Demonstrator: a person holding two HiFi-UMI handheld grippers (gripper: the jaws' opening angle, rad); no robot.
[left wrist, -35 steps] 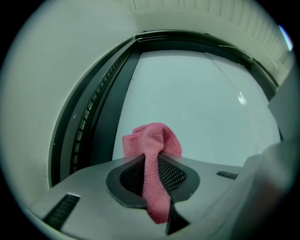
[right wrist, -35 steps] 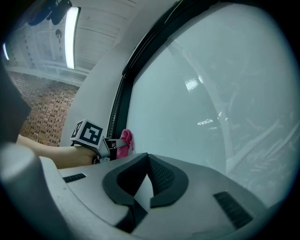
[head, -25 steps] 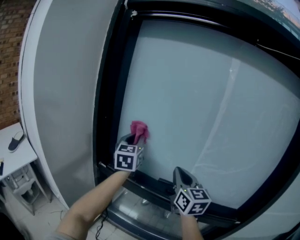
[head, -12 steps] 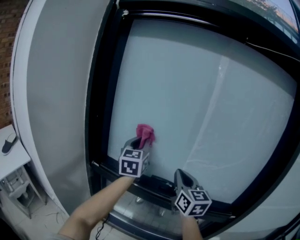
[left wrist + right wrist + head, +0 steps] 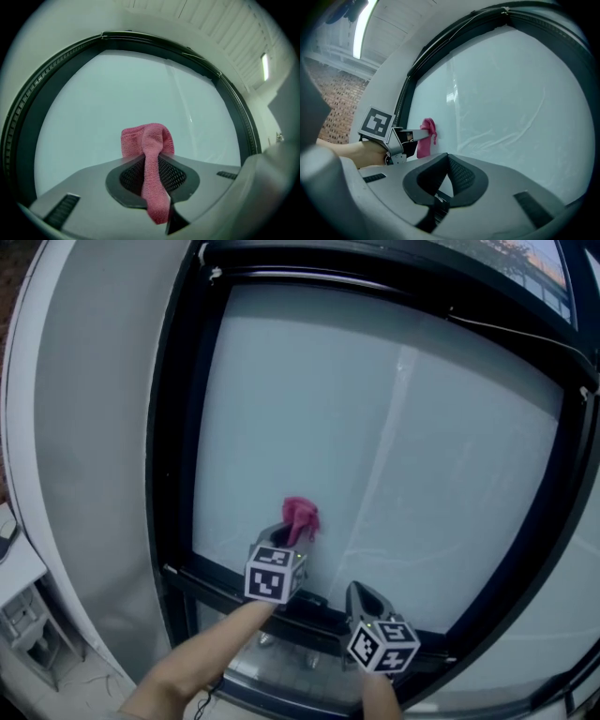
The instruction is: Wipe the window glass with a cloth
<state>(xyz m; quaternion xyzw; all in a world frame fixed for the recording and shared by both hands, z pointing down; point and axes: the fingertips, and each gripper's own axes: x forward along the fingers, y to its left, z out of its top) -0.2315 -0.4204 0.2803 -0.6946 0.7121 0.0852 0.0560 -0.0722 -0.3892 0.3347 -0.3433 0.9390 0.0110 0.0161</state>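
Nearest the head camera, the right claw (image 5: 362, 591) hangs low in front of the bottom rail (image 5: 216, 585) of the black window frame (image 5: 172, 427). Its jaws are brought together on nothing. It takes no part in the wiping and is judged to be parked out of the way, below and to the right of the working claw.

A little farther in, the left claw (image 5: 151, 161) is clamped on a pink cloth (image 5: 146, 140). The cloth runs back between the jaws as a narrow strip and bunches into a folded wad just ahead of the tips. That way soft fabric, not the hard claw, meets the pane.

The wad rests against the window glass (image 5: 403, 427) directly in front of the left claw, low on the pane and just above the bottom rail. Above and beyond this claw, the pale, hazy glass stretches up to the frame, and most of it apparently remains to be wiped. A faint vertical streak runs up the pane to the claw's right.
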